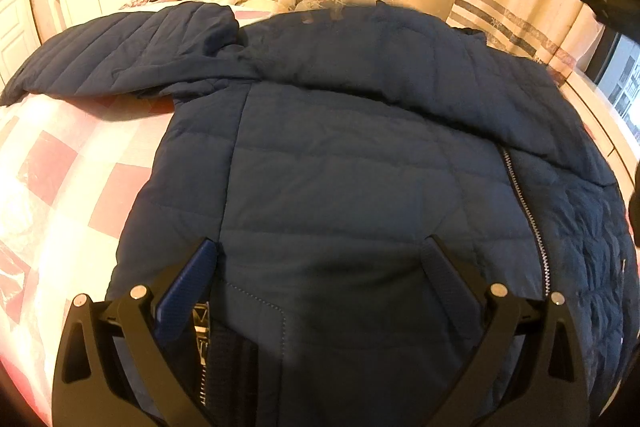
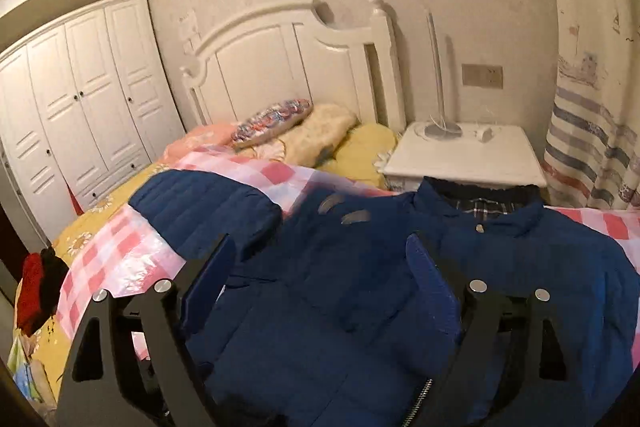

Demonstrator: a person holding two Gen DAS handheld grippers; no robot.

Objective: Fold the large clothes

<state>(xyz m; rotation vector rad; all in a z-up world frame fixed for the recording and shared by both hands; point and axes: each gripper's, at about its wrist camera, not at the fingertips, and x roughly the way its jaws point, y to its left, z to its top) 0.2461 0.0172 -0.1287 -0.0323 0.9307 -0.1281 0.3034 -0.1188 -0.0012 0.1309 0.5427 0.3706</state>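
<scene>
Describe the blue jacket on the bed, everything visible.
The navy quilted puffer jacket lies spread flat on the pink checked sheet. One sleeve stretches sideways; the other side is folded over the body. A metal zipper runs along the open front edge, and plaid lining shows inside the collar. The left gripper hovers open over its hem.

A dark blue quilted jacket (image 1: 340,155) lies spread on the bed's pink-and-white checked cover (image 1: 72,187), one sleeve (image 1: 120,55) stretched out to the left. The left gripper (image 1: 320,259) hovers over its lower part, fingers (image 1: 188,287) spread wide with nothing pinched. A zipper (image 1: 528,219) runs down the right side.
</scene>
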